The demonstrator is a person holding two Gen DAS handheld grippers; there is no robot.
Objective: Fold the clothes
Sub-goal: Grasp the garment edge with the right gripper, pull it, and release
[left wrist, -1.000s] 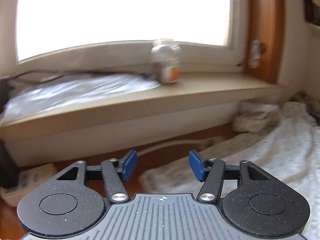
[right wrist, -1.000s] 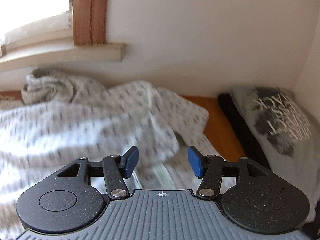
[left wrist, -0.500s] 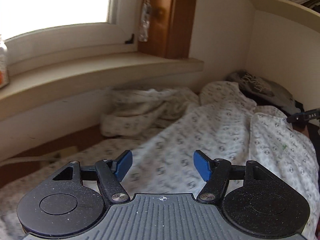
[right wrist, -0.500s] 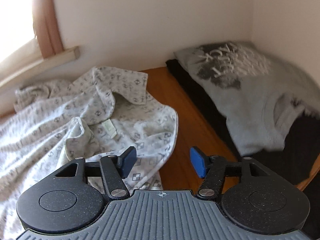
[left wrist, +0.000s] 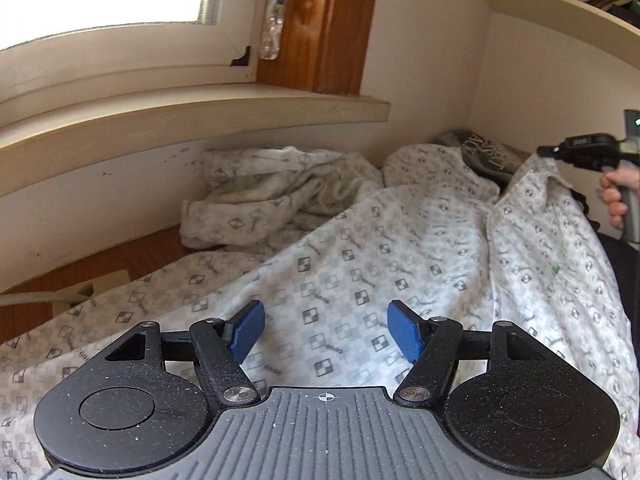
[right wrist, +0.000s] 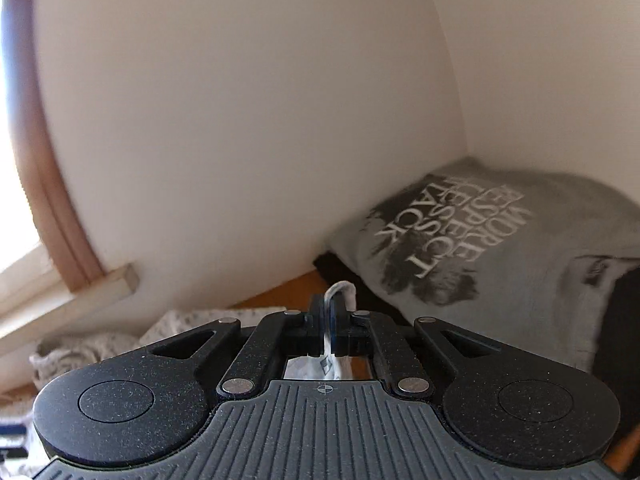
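Right gripper (right wrist: 330,320): jaws have just closed, clamping an edge of the patterned white garment (left wrist: 400,248). Left gripper (left wrist: 326,334): jaws apart, nothing between them, held above the same garment. The garment lies spread and rumpled on a wooden surface (left wrist: 120,256) beneath a windowsill (left wrist: 200,116), white walls behind. A grey printed shirt (right wrist: 480,248) lies in the corner.

Surface: wooden floor (left wrist: 120,256), by the wall.
On it: patterned white garment (left wrist: 360,264), spread and bunched; grey printed T-shirt (right wrist: 500,248) on black cloth (right wrist: 332,264).
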